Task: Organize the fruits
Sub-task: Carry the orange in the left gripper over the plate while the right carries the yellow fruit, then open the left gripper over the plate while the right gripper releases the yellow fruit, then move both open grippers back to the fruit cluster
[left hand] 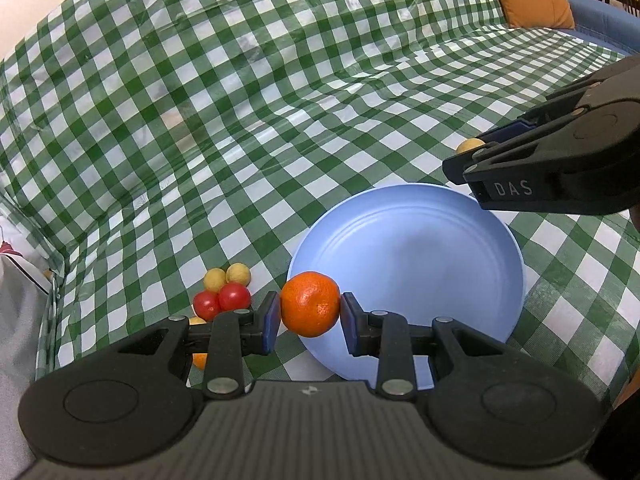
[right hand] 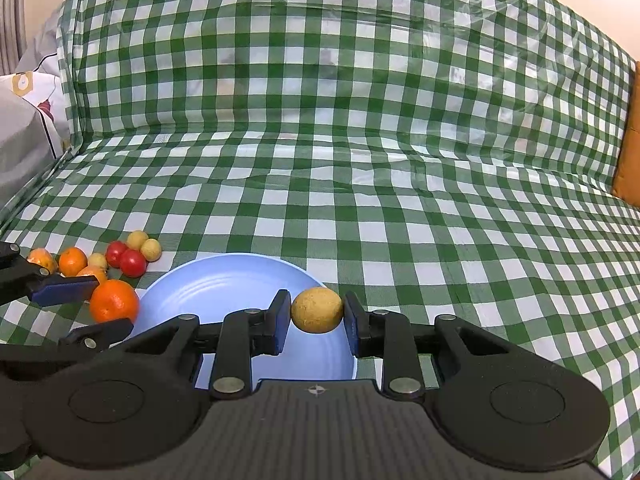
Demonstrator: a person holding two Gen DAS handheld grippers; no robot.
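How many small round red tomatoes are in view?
2. One red tomato and the other lie touching on the green checked cloth, left of the blue plate. More may hide behind the other fruits.

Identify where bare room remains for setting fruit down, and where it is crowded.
The blue plate holds nothing, and the checked cloth beyond and right of it lies bare. Crowded: the fruit cluster left of the plate.

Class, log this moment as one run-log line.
left hand-held gripper: shut on orange | right hand-held gripper: shut on yellow fruit | blue plate: empty
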